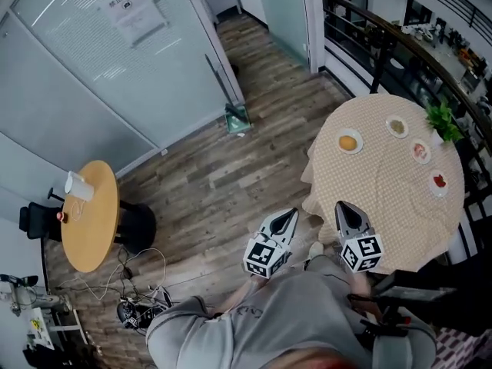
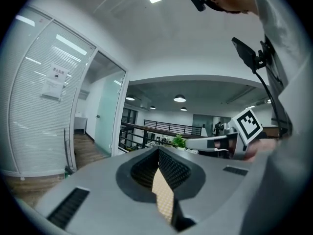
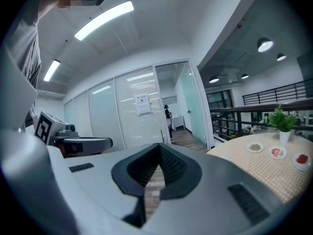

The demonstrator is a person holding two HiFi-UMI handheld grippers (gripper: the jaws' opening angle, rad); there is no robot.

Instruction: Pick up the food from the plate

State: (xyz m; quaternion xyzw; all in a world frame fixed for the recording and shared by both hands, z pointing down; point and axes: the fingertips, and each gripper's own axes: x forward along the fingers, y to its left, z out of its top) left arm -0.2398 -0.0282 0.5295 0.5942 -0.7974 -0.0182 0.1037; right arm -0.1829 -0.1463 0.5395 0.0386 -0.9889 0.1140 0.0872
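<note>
The round orange food (image 1: 348, 141) sits on a small white plate (image 1: 338, 145) on the beige checked round table (image 1: 377, 191), right of centre in the head view; your left gripper (image 1: 287, 218) and right gripper (image 1: 345, 209), below it, have jaws pressed together, holding nothing

Nothing legible. Paper notice (image 1: 137, 10) on glass wall (image 1: 92, 75), upper left of head view: print too small to read. Left marker cube (image 1: 266, 258) and right marker cube (image 1: 363, 254), lower centre: square codes only.
</note>
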